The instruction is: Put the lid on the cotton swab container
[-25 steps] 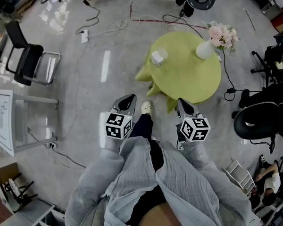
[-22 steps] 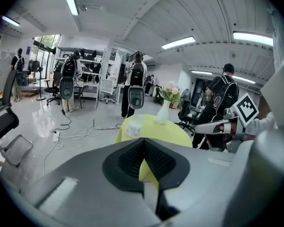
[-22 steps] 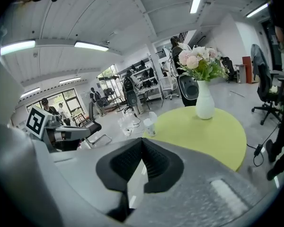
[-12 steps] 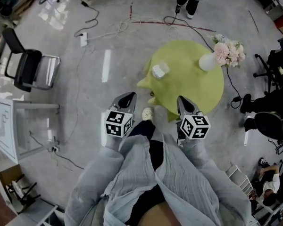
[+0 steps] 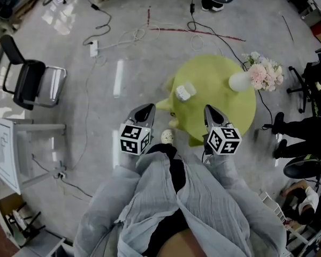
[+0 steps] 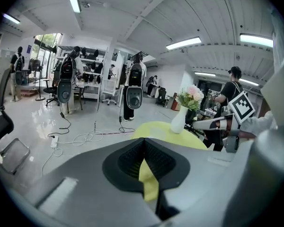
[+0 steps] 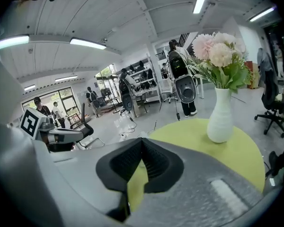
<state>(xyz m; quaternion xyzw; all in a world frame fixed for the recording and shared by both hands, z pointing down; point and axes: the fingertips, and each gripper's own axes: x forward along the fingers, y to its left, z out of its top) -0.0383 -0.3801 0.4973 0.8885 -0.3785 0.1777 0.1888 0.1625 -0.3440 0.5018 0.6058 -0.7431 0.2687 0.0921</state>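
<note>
Grey sleeves lead out to the left gripper (image 5: 145, 111) and right gripper (image 5: 210, 111), both clenched on nothing, jaws meeting at their tips. Beyond them, near the rim of the yellow-green table (image 5: 214, 84), sits the cotton swab container (image 5: 184, 91), well apart from both tools; its lid cannot be told apart from it. It is probably light, thin, slippery plastic, best pinched gently across the sides. A vase (image 5: 238, 81) stands farther back. The table lies closer than a second ago.

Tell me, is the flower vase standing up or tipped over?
Standing up. The right gripper view shows the white vase straight on the green table, flowers sticking out its top.
</note>
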